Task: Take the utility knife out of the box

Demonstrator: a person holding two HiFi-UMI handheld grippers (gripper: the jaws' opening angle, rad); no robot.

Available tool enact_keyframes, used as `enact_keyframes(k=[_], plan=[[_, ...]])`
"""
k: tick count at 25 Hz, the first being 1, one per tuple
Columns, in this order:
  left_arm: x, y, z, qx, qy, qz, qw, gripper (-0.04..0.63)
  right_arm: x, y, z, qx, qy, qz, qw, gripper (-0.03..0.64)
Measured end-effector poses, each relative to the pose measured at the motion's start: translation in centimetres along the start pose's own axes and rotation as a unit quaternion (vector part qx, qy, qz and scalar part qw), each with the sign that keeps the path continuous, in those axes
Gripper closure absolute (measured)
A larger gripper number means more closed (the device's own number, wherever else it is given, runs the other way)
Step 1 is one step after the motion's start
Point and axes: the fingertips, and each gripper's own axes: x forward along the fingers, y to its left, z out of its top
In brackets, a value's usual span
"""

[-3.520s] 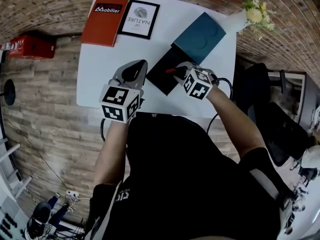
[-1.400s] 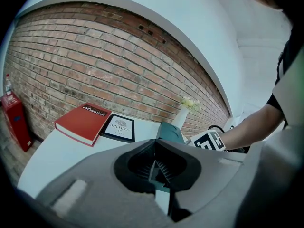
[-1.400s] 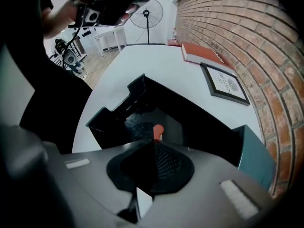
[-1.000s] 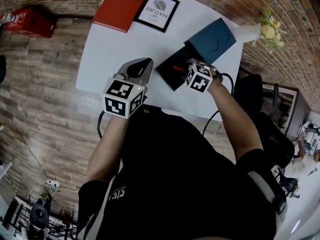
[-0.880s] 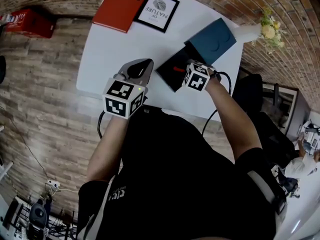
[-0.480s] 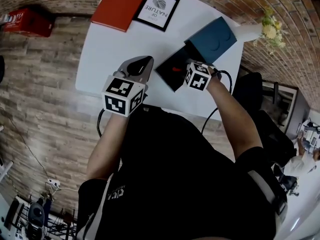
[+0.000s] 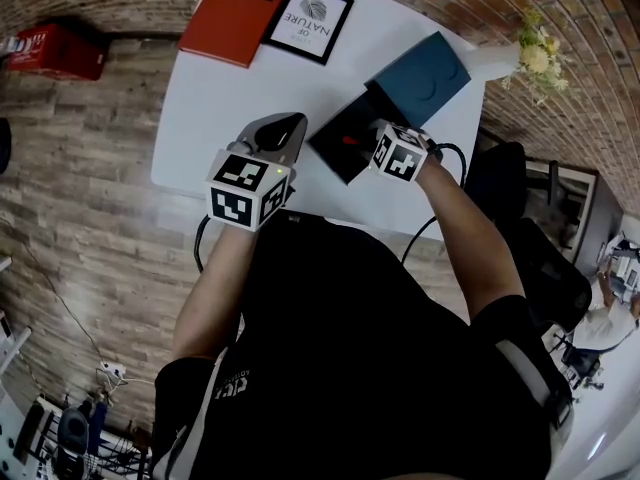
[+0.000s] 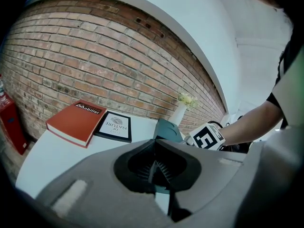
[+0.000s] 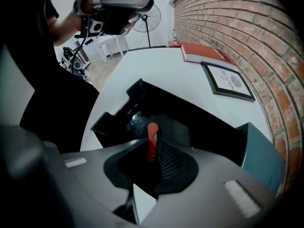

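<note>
Now, your right tongs (image 9: 152, 155) point steeply down into the open black box (image 9: 118, 113), and their jaws have just been closing. The red utility knife (image 9: 152, 137) stands between them. From the right gripper view I judge that the pads already press on its sides at a middle width, so the knife looks held, though it is not yet out of the box.

What counts for the coming move is how the knife lies. It is directly in front of the right tongs, not to one side. Its long axis runs away from the tips, in line with the slit between the jaws, and the far end reaches toward the dark bottom of the box. So the way out is back along the tongs' own direction, up and clear of the box walls (a sideways pull would probably knock the knife on the near wall).

Your left tongs (image 7: 278, 128) are closed with nothing in them. They hover over the white table (image 7: 210, 98) just beside the box, to its left in the head view. The right hand is clearly the nearer one. The teal lid (image 7: 420, 73) lies on the far side of the box, touching it, and it should not hinder the lift.
</note>
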Motion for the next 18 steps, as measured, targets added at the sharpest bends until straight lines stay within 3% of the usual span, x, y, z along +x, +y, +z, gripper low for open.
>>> enact_keyframes(k=[10, 18], plan=[[2.1, -1.6, -1.3, 0.02, 0.026, -0.05, 0.9982, 0.586, -4.0, -0.8, 3.0, 0.017, -0.072, -0.057, 0.996, 0.563], [3.5, -4.5, -0.5, 0.037, 0.06, -0.108, 0.9916, 0.483, -8.3, -0.5, 5.8, 0.02, -0.155, -0.087, 0.984, 0.563]])
